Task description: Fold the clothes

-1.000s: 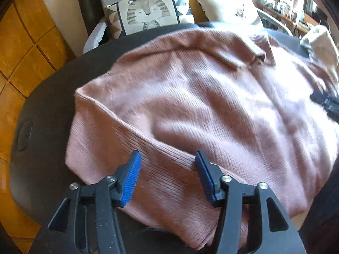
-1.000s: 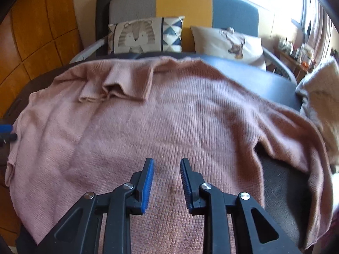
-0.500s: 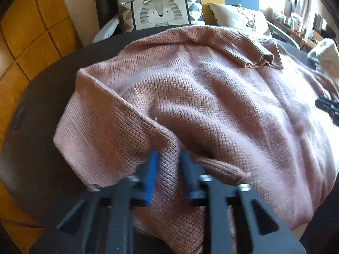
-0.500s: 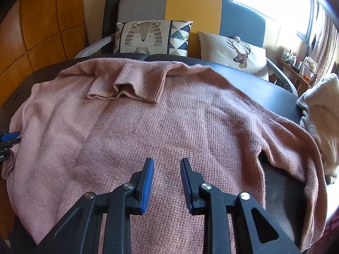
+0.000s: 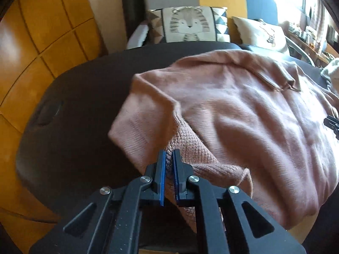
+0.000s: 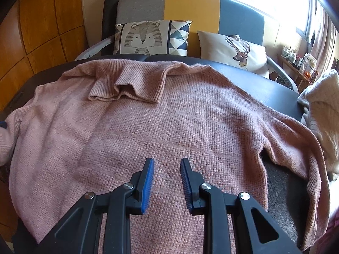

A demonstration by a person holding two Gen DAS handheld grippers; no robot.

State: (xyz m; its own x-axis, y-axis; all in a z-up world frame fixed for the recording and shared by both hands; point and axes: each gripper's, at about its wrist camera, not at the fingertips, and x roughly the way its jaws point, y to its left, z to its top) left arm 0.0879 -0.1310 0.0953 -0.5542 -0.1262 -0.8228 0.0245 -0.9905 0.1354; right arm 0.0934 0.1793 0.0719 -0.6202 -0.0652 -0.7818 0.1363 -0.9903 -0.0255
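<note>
A pink knit sweater (image 5: 243,116) lies spread over a dark round table (image 5: 74,127), collar (image 6: 127,86) at the far side. My left gripper (image 5: 168,154) is at the sweater's left sleeve, its jaws closing tight on a raised ridge of knit pinched between the blue pads; the sleeve is lifted and drawn inward off the table. My right gripper (image 6: 167,163) hovers over the sweater's (image 6: 169,127) lower middle, jaws partly apart with nothing between them. Its black tip (image 5: 332,122) shows at the right edge of the left wrist view.
Behind the table stands a sofa with a tiger cushion (image 6: 146,38) and a deer cushion (image 6: 235,50). A cream knit garment (image 6: 324,110) lies at the table's right side. Wooden wall panels (image 5: 42,42) run along the left. Bare dark tabletop (image 6: 264,78) shows beyond the sweater.
The left gripper closed from wide open onto the sleeve's knit, then lifted and pulled it inward, baring more tabletop on the left. The right gripper stayed put, unchanged.
</note>
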